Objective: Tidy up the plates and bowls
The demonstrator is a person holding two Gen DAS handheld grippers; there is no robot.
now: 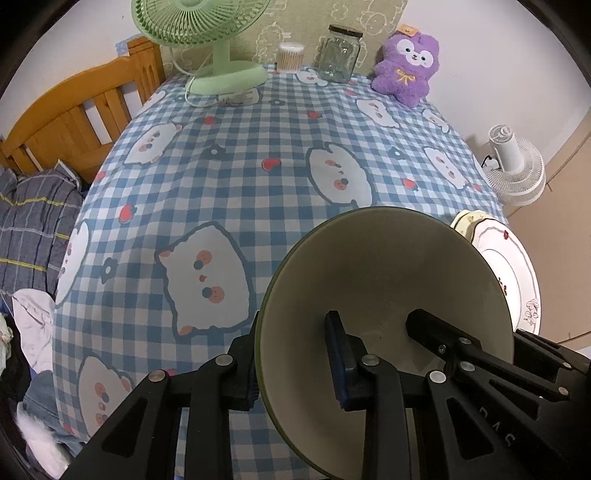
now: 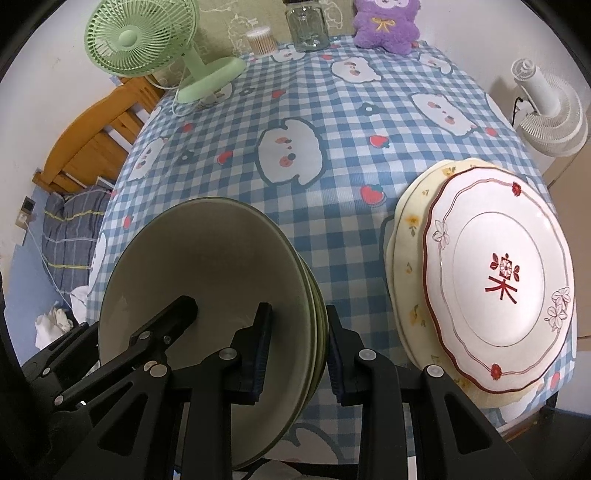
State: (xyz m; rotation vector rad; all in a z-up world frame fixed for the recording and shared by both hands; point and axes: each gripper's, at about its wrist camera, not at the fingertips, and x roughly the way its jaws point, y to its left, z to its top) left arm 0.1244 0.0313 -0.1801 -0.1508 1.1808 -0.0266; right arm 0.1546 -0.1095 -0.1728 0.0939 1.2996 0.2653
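Observation:
A stack of green bowls (image 1: 384,273) with pale insides is over the near part of the checked tablecloth (image 1: 229,155). My left gripper (image 1: 295,343) is shut on the stack's left rim, one pad inside and one finger outside. My right gripper (image 2: 297,325) is shut on the right rim of the bowls (image 2: 207,258), where several nested edges show. Each view shows the other gripper's finger inside the bowl. To the right, a white plate with red trim (image 2: 498,280) lies on a yellow floral plate (image 2: 410,221).
Along the table's far edge stand a green desk fan (image 2: 140,37), a cotton swab tub (image 2: 262,40), a glass jar (image 2: 306,26) and a purple plush toy (image 2: 384,26). A white fan (image 2: 550,110) stands beyond the right edge, and a wooden bed frame (image 1: 74,118) with clothes is on the left.

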